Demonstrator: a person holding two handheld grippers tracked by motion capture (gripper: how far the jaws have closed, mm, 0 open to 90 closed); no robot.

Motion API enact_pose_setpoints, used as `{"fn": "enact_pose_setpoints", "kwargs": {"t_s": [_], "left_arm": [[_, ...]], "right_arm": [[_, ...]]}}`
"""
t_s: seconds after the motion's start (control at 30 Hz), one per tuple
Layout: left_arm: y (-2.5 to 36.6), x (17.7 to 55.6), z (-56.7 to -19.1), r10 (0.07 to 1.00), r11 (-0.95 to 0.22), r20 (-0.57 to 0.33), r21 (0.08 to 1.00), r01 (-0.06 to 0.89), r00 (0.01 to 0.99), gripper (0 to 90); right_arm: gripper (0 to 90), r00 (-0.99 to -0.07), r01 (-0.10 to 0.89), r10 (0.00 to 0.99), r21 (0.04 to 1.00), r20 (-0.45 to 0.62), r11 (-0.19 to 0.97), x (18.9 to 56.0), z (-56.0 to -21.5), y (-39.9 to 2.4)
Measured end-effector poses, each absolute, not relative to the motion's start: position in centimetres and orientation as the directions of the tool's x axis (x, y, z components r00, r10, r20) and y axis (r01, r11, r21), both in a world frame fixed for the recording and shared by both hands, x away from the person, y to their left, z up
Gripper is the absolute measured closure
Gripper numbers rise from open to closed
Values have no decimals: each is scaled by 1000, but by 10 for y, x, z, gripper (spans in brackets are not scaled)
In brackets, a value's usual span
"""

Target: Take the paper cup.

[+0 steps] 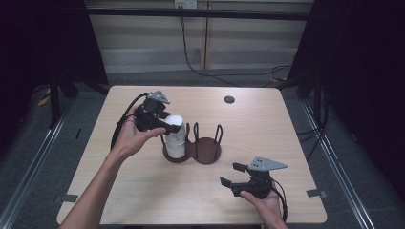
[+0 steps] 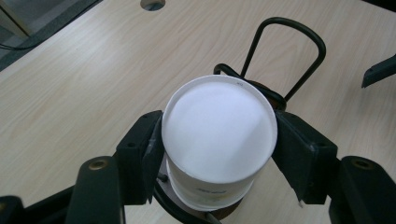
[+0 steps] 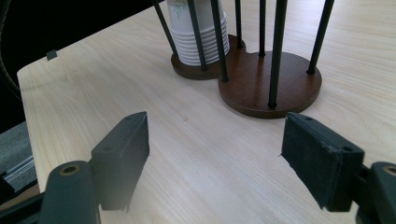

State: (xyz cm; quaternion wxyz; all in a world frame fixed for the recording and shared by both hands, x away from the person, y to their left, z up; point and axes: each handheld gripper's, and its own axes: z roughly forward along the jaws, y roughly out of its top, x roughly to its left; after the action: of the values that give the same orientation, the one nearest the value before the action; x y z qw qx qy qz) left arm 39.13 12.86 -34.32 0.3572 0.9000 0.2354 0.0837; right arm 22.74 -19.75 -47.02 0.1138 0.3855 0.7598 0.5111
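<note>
nearest the person, at about five o'clock on the pale wood-grain table (image 1: 143,191), the right gripper (image 1: 235,174) rests low with its black jaws standing apart on nothing but bare tabletop, as the right gripper view (image 3: 212,154) confirms. beyond it, near the table's middle, sits the dark brown two-ring cup holder with thin black wire loops (image 1: 204,149); its right ring is vacant, its left ring carries the stack of upturned white paper cups (image 1: 175,143). the left gripper (image 1: 173,125) comes in from about ten o'clock and is clamped on the topmost white paper cup (image 2: 218,128), one pad on each side of its wall just under the closed base. the stack's long axis is upright, so i judge the cup must come straight up between the wires; the left hand is on it, the right well apart at four o'clock. faint greenish print shows low on the cup wall, too small to read. farthest, near twelve o'clock, a small dark round grommet hole (image 1: 229,99) sits in the tabletop.
</note>
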Motion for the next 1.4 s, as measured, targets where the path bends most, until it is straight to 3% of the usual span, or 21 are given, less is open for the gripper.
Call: {"fn": "enact_pose_setpoints", "kwargs": {"t_s": [1.4], "left_arm": [[153,383,-311,532,-503,-60,780,372,845,374]], "right_arm": [[226,-677,476,701,860,226,182,228,-471,-195]]}}
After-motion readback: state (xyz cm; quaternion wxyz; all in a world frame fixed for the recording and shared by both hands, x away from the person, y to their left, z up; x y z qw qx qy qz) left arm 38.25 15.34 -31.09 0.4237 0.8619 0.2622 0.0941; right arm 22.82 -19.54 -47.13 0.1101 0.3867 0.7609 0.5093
